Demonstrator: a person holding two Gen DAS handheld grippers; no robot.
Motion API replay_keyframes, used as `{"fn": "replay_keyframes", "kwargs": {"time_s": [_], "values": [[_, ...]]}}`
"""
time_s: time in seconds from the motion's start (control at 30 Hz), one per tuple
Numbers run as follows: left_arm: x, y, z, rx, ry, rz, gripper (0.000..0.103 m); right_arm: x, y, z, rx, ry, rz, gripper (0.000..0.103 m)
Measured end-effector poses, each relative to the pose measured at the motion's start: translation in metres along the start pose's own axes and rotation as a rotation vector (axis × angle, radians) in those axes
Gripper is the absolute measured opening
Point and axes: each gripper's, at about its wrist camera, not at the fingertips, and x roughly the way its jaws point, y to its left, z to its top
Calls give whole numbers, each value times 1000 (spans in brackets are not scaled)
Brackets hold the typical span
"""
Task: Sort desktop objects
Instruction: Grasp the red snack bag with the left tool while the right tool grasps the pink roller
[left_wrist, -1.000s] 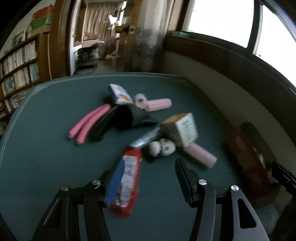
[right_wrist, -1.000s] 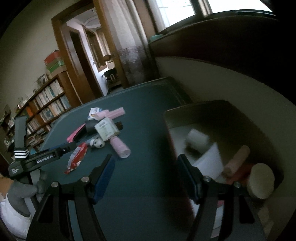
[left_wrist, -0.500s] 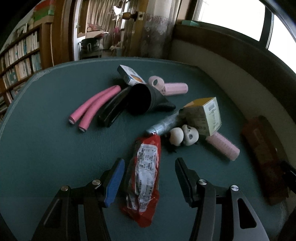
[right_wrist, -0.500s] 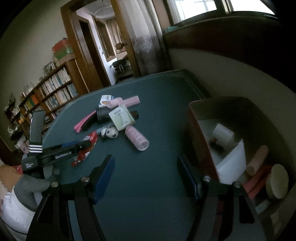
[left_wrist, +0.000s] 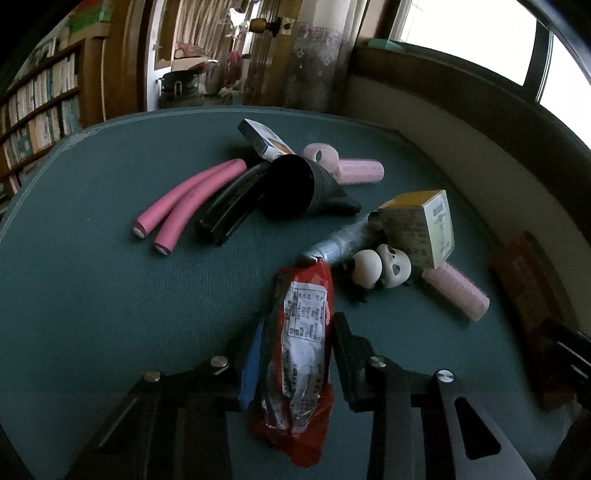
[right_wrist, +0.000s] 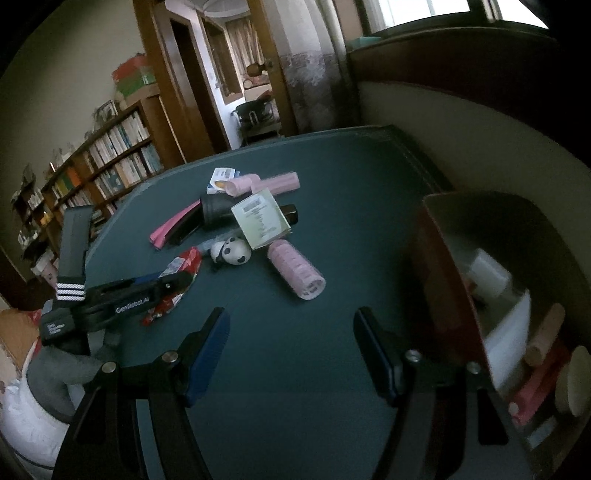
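A red snack packet (left_wrist: 299, 354) lies on the green table (left_wrist: 92, 295), and my left gripper (left_wrist: 295, 343) has both jaws closed against its sides. The packet also shows in the right wrist view (right_wrist: 177, 280), under the left gripper (right_wrist: 147, 291). Beyond it lie a panda toy (left_wrist: 384, 267), a silver tube (left_wrist: 340, 243), a yellow-topped box (left_wrist: 421, 225), pink hair rollers (left_wrist: 456, 293), two pink foam rods (left_wrist: 188, 197) and a black cone-shaped piece (left_wrist: 295, 184). My right gripper (right_wrist: 291, 332) is open and empty above bare table, left of the cardboard box (right_wrist: 443, 251).
The open cardboard box at the table's right edge holds a white roll (right_wrist: 487, 273), pink sticks (right_wrist: 535, 384) and a round pad (right_wrist: 576, 384). A small printed carton (left_wrist: 262, 140) lies at the far side of the pile. Bookshelves (right_wrist: 110, 162) and a doorway stand beyond the table.
My left gripper has moved forward over the red packet and its jaws have closed in on it. My right gripper has swung left, away from the cardboard box, staying open.
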Motion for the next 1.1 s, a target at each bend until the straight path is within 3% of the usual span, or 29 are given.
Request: {"fn": "replay_keyframes", "kwargs": {"time_s": [0.7, 0.83, 1.0, 1.1], "values": [[-12, 5, -5, -39, -20, -96, 31, 91, 2, 36, -46, 95, -69, 72], [-15, 4, -8, -42, -19, -100, 31, 104, 2, 34, -75, 108, -73, 61], [-15, 6, -9, -43, -15, -102, 31, 105, 7, 30, -119, 101, -110, 37], [-16, 6, -10, -43, -16, -102, 31, 101, 9, 26, -132, 97, -119, 32]]}}
